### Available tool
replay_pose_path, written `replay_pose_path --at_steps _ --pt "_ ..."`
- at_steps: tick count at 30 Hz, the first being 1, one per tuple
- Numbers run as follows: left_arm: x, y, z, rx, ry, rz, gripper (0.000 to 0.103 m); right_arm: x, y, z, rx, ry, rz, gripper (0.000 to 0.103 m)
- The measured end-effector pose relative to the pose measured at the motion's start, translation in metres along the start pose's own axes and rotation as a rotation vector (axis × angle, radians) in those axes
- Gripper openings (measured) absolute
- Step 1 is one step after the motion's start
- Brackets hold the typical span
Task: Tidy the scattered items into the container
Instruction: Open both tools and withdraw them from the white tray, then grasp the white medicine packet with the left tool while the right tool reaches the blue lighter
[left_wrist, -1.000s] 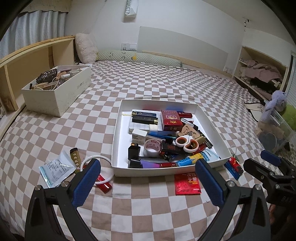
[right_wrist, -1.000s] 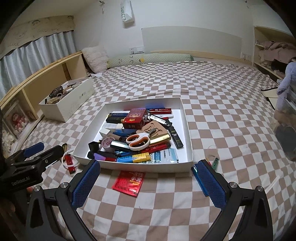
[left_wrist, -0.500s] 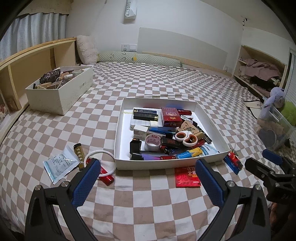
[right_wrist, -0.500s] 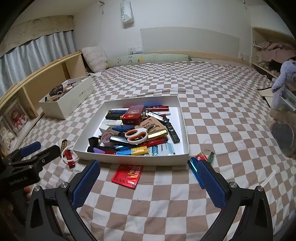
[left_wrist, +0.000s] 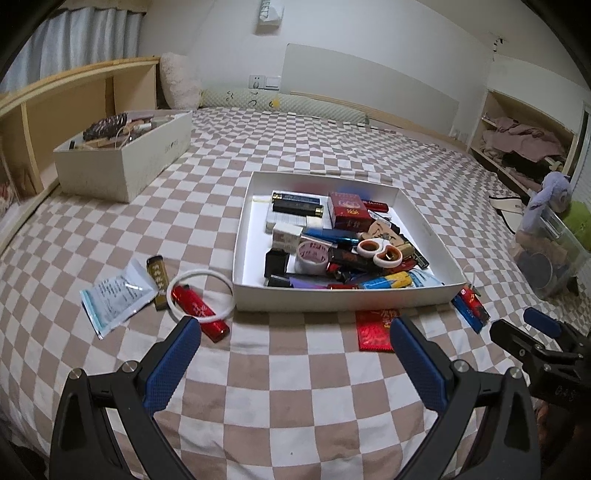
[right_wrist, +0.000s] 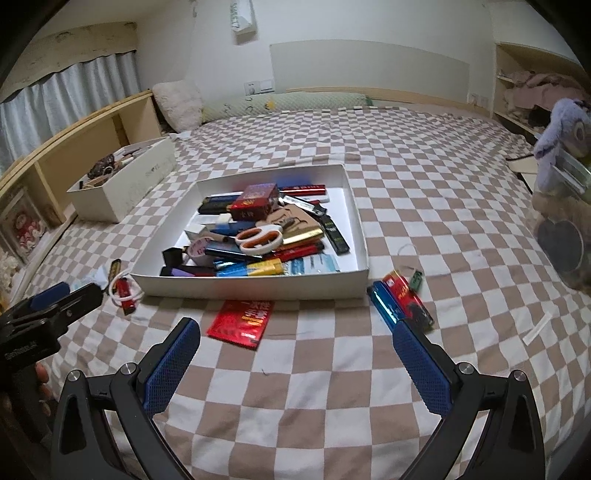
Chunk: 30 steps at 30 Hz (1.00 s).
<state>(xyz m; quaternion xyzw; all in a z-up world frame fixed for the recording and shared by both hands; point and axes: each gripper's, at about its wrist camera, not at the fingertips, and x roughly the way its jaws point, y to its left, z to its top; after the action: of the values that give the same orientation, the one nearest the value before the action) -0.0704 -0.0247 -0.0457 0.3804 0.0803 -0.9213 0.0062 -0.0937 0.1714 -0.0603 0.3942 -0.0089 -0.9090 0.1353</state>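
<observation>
**White tray, checkered bed**

White tray (left_wrist: 345, 298) at mid-bed, filled with scissors (left_wrist: 380, 252), tape roll (left_wrist: 313, 255), red box (left_wrist: 347, 209). Loose beside it: red lighter (left_wrist: 199, 307) within a white ring (left_wrist: 201, 293), packet (left_wrist: 118, 295), red envelope (right_wrist: 242, 318), blue lighter (right_wrist: 384, 305). Left tongs (left_wrist: 295, 332) and right tongs (right_wrist: 297, 332) both wide, holding nothing.
</observation>
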Motion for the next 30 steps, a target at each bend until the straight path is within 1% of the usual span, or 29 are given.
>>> replay_pose_path --at_steps 5,10,13,18,20,23,25,30 --pt "0.010 0.015 -0.007 -0.029 0.032 0.047 0.103 0.003 -0.005 -0.010 0.024 -0.020 -0.016 0.103" --pt "0.020 0.036 -0.016 -0.073 0.047 0.089 0.103 0.008 -0.007 -0.022 -0.036 -0.044 -0.036 0.103" --pt "0.029 0.048 -0.020 -0.098 0.067 0.116 0.103 0.014 -0.009 -0.030 -0.067 -0.025 -0.053 0.103" --pt "0.037 0.072 -0.024 -0.153 0.078 0.145 0.103 0.024 -0.013 -0.041 -0.068 0.009 -0.068 0.103" --pt "0.038 0.085 -0.024 -0.198 0.066 0.184 0.103 0.030 -0.017 -0.045 -0.043 0.045 -0.069 0.103" --pt "0.041 0.107 -0.025 -0.279 0.068 0.221 0.103 0.039 -0.022 -0.049 -0.018 0.091 -0.053 0.103" --pt "0.044 0.121 -0.024 -0.324 0.072 0.234 0.103 0.042 -0.022 -0.052 -0.029 0.103 -0.047 0.103" --pt "0.053 0.149 -0.019 -0.379 0.070 0.305 0.103 0.046 -0.022 -0.055 -0.035 0.115 -0.019 0.103"
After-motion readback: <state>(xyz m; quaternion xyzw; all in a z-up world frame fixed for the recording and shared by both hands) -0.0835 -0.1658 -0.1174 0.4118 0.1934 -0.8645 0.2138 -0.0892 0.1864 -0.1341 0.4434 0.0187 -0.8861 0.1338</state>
